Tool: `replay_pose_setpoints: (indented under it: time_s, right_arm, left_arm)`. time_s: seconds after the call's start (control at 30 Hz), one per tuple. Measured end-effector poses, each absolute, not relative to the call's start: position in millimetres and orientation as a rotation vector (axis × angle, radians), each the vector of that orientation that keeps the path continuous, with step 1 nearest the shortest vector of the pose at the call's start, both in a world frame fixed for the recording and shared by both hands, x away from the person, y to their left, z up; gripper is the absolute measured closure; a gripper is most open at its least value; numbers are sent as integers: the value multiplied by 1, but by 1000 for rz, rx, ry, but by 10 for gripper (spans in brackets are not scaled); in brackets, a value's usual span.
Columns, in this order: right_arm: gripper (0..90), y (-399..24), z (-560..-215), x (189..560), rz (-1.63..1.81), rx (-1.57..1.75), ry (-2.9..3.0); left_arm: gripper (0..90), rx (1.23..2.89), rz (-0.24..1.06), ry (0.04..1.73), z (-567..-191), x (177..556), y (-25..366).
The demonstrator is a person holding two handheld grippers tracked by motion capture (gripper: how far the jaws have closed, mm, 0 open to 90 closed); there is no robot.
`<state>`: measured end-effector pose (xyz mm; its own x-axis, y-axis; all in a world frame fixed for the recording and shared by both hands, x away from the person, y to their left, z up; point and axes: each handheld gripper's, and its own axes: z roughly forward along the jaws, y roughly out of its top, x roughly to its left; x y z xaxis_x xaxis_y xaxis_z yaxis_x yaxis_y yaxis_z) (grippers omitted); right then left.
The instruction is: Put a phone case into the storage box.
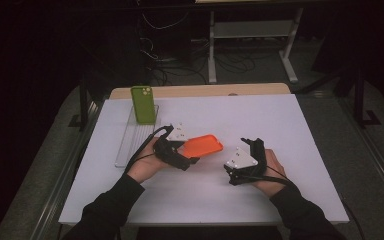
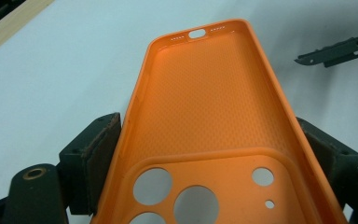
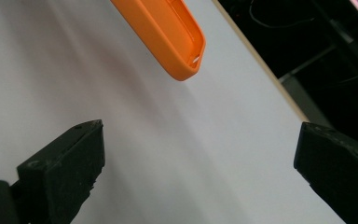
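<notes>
An orange phone case (image 1: 205,145) hangs just above the white table, held at its camera-cutout end by my left gripper (image 1: 192,152). In the left gripper view the case (image 2: 214,93) lies inside-up between the two pads, and the left gripper (image 2: 212,158) is shut on its long edges. My right gripper (image 1: 252,143) rests a little to the right of the case, jaws spread. The right gripper (image 3: 205,158) stands open over bare table, with the case's free end (image 3: 168,32) ahead of it and apart from it.
A green phone (image 1: 143,104) stands upright at the far end of a clear ribbed tray (image 1: 130,142) on the left side of the white table (image 1: 260,120). A wooden strip (image 1: 205,91) runs along the table's far edge. Beyond it are dark floor, cables and a stand.
</notes>
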<state>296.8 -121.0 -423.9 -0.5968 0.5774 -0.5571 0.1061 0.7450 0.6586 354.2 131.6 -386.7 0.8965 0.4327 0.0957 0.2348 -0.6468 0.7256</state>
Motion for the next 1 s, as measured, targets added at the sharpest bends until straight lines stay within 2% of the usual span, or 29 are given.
replay_pose_setpoints:
  time_s: [0.53, 0.9, 1.0]
  right_arm:
    - [17, -104, -429, 289, 521, 154, 1999]
    - [64, -87, -433, 284, 480, 23, 1942]
    - [116, -81, -435, 283, 461, -26, 1899]
  left_arm:
    - [171, 2302, 338, 477, -386, 354, 131]
    - [171, 2293, 324, 497, -384, 353, 131]
    - [171, 2290, 329, 486, -384, 353, 131]
